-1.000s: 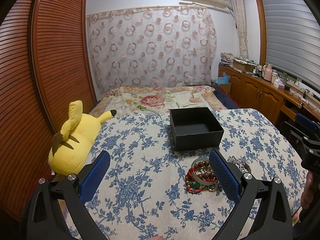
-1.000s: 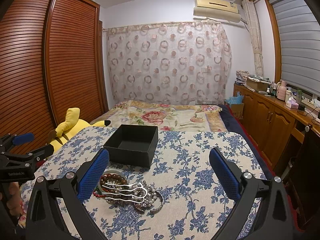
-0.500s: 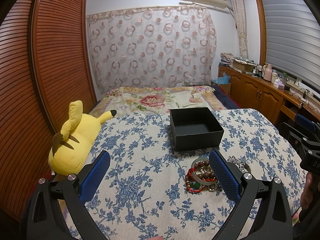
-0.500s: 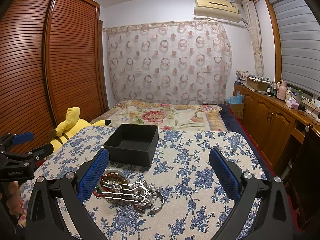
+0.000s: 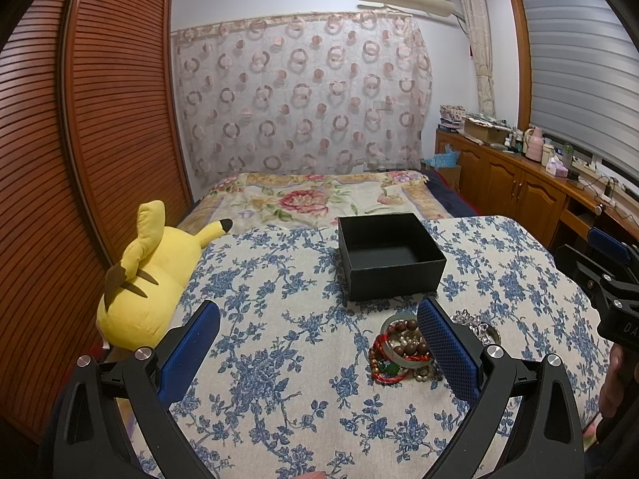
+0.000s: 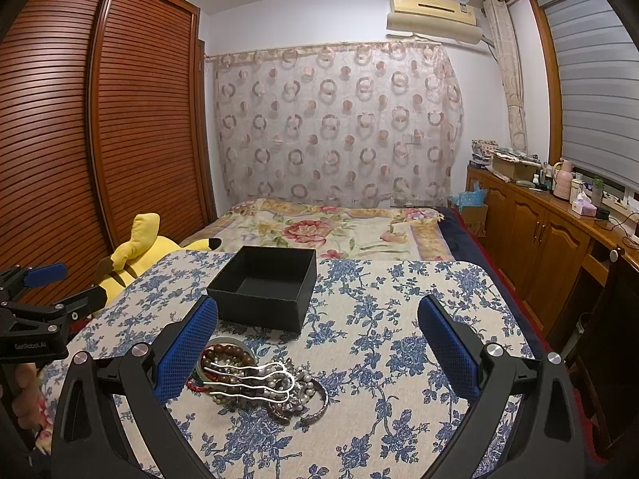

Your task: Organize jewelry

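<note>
Right gripper (image 6: 317, 343) spread, jewelry pile (image 6: 255, 379) beside left finger.

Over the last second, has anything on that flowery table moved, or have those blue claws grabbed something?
Nothing visibly changed. The left gripper and the right gripper hang open above the tablecloth as before, holding nothing. The jewelry pile lies untouched in front of the black box, which looks empty, same as a second ago.
</note>
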